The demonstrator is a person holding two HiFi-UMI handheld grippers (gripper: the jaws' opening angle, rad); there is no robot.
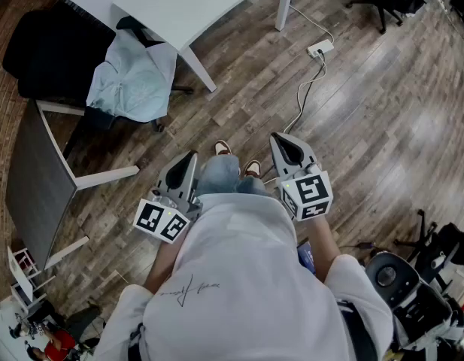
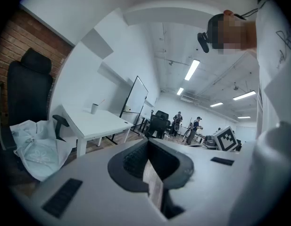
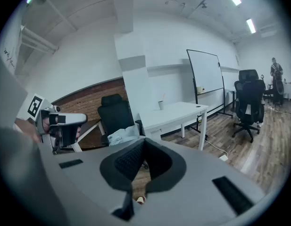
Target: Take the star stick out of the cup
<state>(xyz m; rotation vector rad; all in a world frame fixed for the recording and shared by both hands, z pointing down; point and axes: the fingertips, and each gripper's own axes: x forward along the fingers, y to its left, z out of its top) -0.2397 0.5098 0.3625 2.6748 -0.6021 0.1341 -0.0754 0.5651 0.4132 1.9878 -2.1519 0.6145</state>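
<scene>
The person stands with elbows bent, holding the left gripper (image 1: 188, 161) and the right gripper (image 1: 283, 143) side by side at waist height, both aimed forward. Each gripper's jaws are pressed together, with nothing between them.

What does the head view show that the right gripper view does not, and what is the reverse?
Only the head view: the marker cube on the right tool, from above. Only the right gripper view: the cup on the white table, and the whiteboard. Both: that table, the black chair with a pale cloth, the left tool.
</scene>
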